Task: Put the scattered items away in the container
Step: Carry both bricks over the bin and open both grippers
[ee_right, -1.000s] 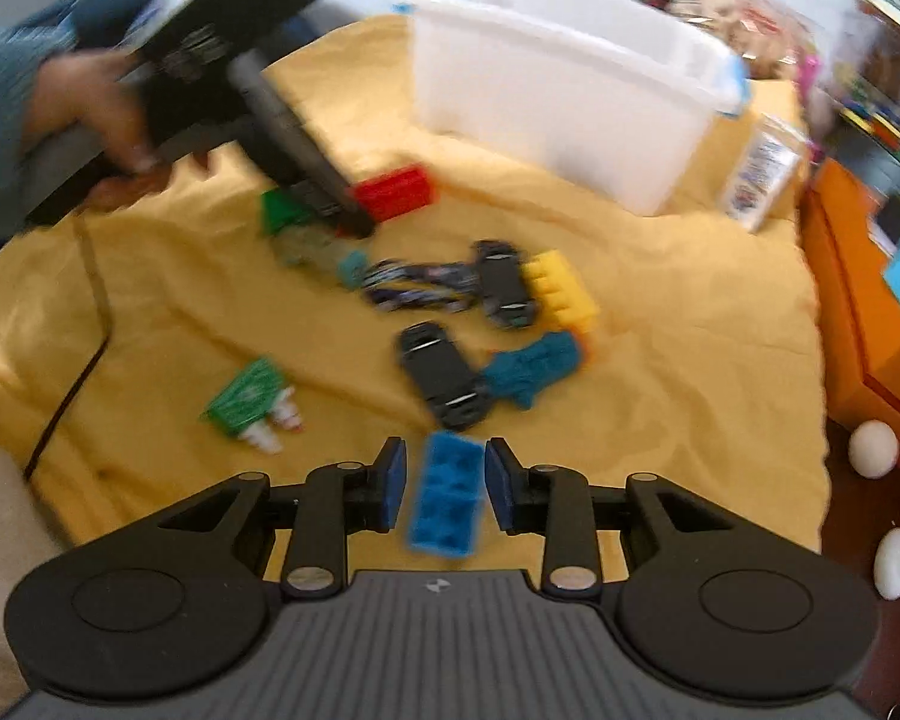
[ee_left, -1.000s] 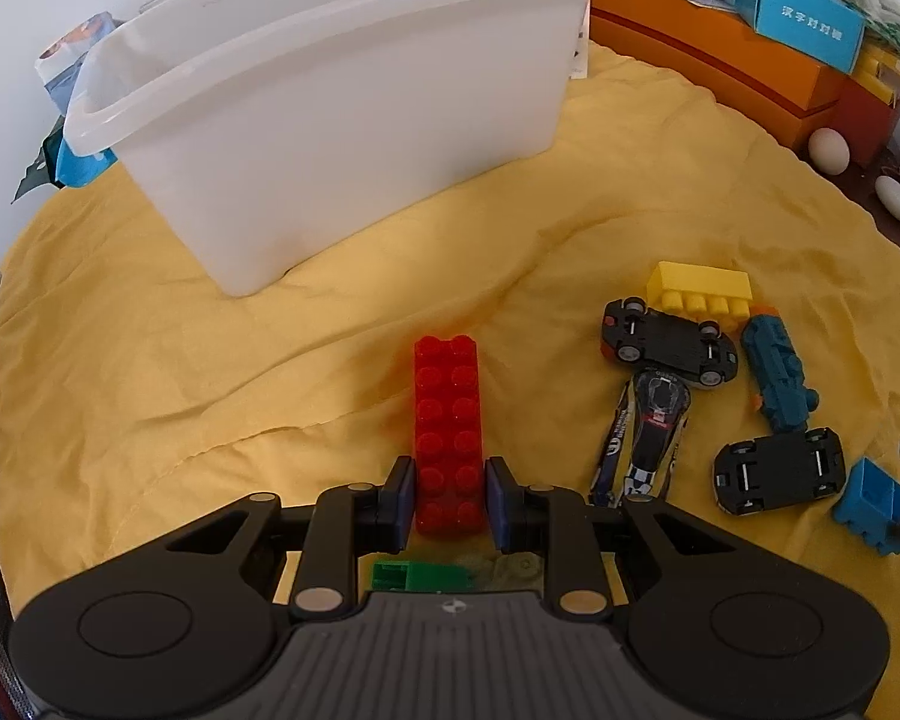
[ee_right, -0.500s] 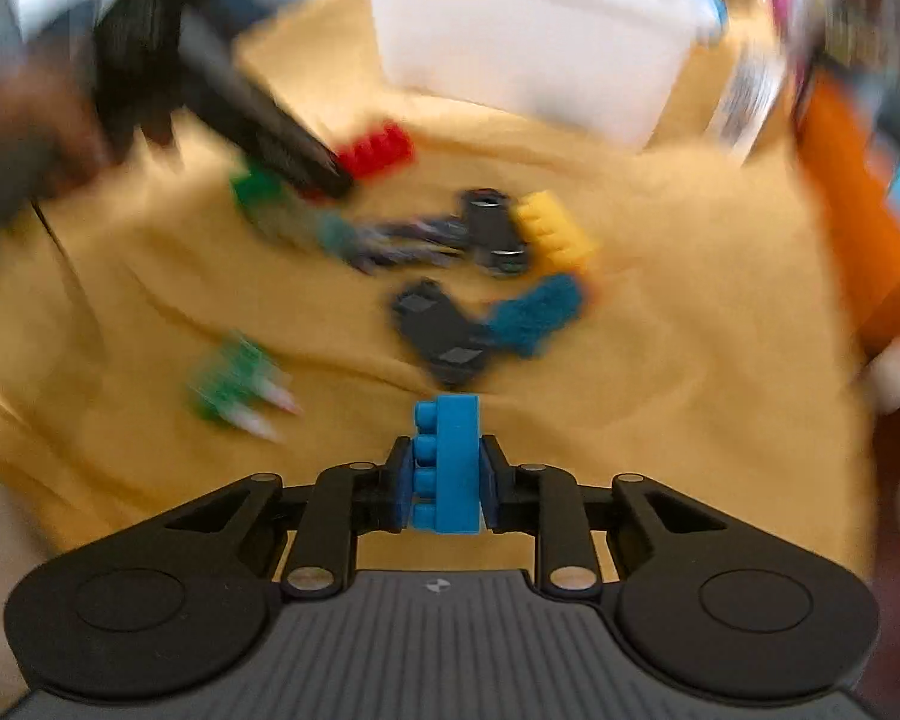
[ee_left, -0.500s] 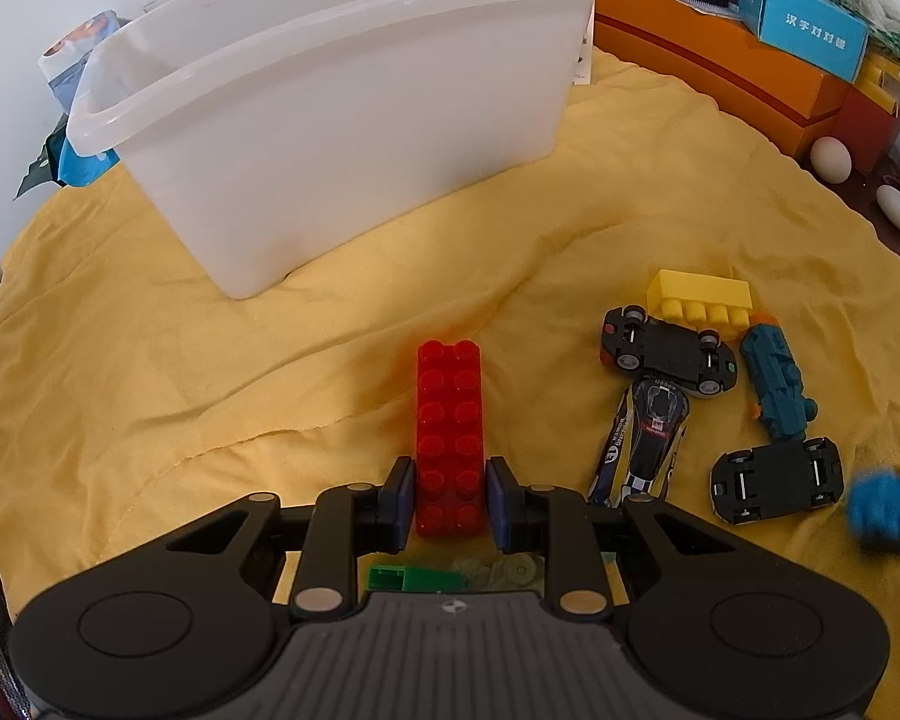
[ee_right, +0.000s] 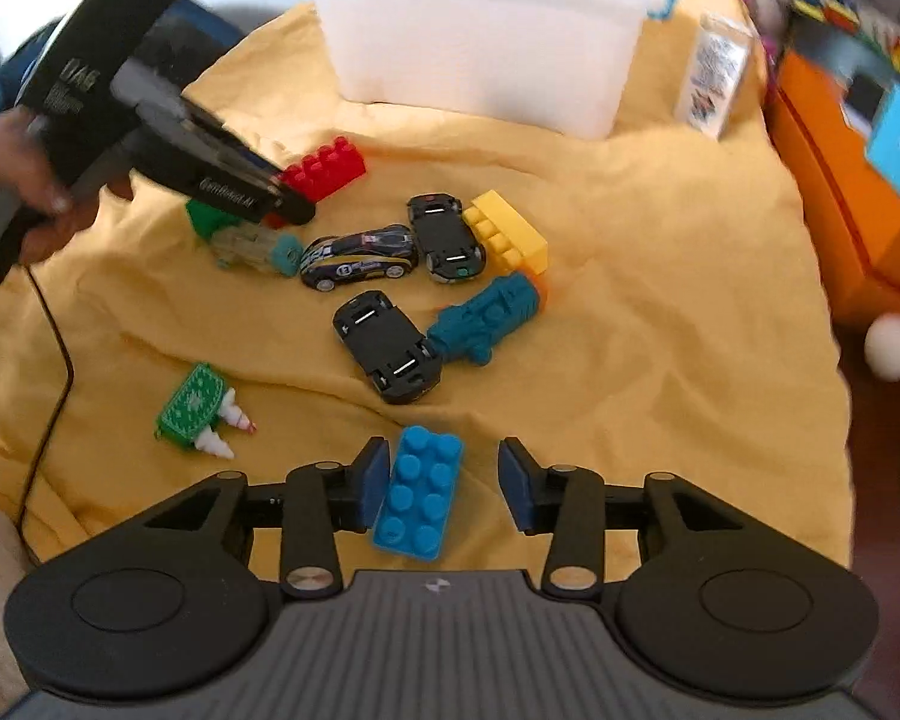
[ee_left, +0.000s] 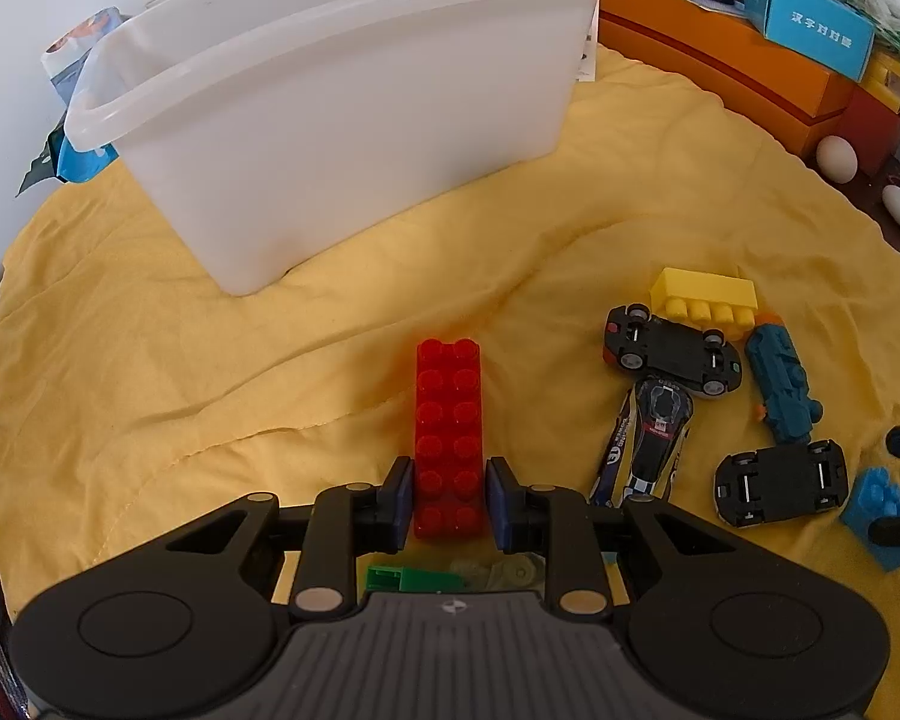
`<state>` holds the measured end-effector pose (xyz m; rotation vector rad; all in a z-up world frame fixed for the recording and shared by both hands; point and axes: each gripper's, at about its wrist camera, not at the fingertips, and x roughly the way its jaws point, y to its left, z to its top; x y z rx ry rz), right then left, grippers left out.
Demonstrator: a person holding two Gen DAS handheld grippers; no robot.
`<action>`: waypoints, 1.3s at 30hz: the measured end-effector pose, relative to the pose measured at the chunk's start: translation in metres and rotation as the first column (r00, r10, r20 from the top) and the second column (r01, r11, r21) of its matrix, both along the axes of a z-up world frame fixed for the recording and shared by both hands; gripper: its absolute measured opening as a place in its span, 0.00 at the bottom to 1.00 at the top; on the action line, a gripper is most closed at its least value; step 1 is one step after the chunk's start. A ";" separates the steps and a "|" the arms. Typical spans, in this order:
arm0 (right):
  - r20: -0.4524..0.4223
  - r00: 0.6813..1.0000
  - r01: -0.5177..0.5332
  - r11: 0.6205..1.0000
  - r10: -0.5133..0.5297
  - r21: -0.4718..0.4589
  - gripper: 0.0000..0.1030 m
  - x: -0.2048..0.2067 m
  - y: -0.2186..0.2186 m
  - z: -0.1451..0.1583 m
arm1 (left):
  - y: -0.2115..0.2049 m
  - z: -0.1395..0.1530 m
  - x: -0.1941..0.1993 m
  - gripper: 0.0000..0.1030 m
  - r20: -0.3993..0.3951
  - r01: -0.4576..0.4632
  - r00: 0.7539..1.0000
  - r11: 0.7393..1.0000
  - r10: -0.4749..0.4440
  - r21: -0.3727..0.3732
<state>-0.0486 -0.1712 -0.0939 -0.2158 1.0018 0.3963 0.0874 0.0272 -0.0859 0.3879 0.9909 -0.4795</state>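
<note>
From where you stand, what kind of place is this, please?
Probably a home play area or child's room: toy cars and building bricks lie on a yellow cloth beside a white plastic bin, with cluttered orange boxes at the side.

Glossy plastic red brick (ee_left: 448, 438), translucent smooth plastic tub (ee_left: 342, 120), wrinkled matt yellow cloth (ee_left: 210, 360).

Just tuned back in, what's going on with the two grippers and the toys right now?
A person is tidying toys off the yellow cloth. The left gripper is shut on the red brick, which still lies on the cloth. The right gripper has just been opening; the blue brick sits between its jaws, loose on one side. Toy cars and other bricks are still scattered, and nothing shows in the white bin.
</note>
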 end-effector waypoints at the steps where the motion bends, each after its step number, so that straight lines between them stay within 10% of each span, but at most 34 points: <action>1: 0.005 1.000 -0.003 1.000 0.003 -0.001 0.41 0.000 0.000 0.003 | 0.000 0.000 0.000 0.28 -0.002 -0.002 1.000 1.000 0.002 -0.002; 22: -0.039 0.998 0.037 0.998 -0.040 -0.058 0.26 -0.010 0.015 -0.005 | 0.006 0.002 0.008 0.26 -0.027 -0.005 1.000 0.999 0.003 -0.044; 39: 0.329 0.944 0.022 1.000 -0.023 0.008 0.26 0.163 0.015 0.139 | -0.005 0.161 0.073 0.26 0.288 -0.018 0.956 0.994 0.049 -0.109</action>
